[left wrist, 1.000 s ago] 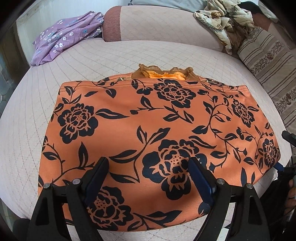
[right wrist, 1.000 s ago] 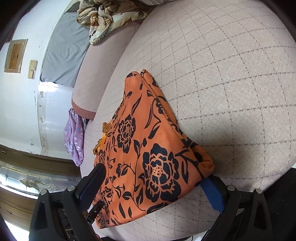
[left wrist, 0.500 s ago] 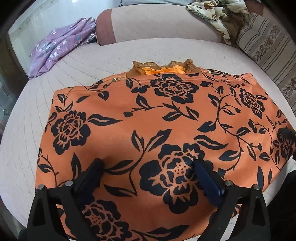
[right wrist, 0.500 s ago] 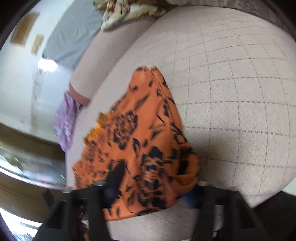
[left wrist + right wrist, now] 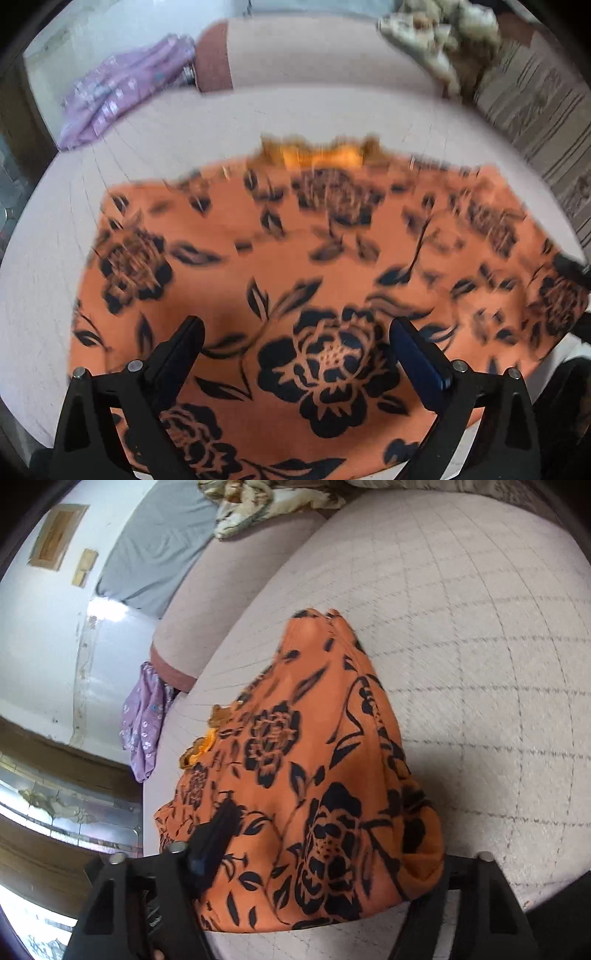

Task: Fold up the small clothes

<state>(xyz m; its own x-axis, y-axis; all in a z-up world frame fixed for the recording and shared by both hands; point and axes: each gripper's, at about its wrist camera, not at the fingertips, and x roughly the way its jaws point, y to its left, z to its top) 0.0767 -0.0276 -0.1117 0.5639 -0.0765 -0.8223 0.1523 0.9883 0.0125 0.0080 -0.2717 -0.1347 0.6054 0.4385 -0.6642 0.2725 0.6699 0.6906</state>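
- My left gripper (image 5: 295,328) sits low over the near part of the orange floral garment (image 5: 295,266), jaws wide apart w/ a big black flower between the fingers; nothing pinched, tips look to rest on or just above the cloth, can't tell which
- Garment lies spread flat on the quilted pale cushion (image 5: 177,147); a bit of orange lace trim (image 5: 317,151) pokes out at its far edge. Left view is motion-blurred so fine detail is lost
- My right gripper (image 5: 325,838) is at the garment's (image 5: 314,757) side edge w/ cloth bunched between the fingers; left finger (image 5: 218,830) lies on top of the fabric, the other one is hidden behind the fold, so I can't tell if it's clamped or just straddling
- That edge is humped up off the cushion (image 5: 480,664) in a ridge running away from the cam
- Purple floral cloth (image 5: 122,99) sits at the cushion's far left corner by the backrest (image 5: 314,55), well apart from the garment
- Crumpled cream patterned fabric (image 5: 439,40) is draped over the backrest, far right
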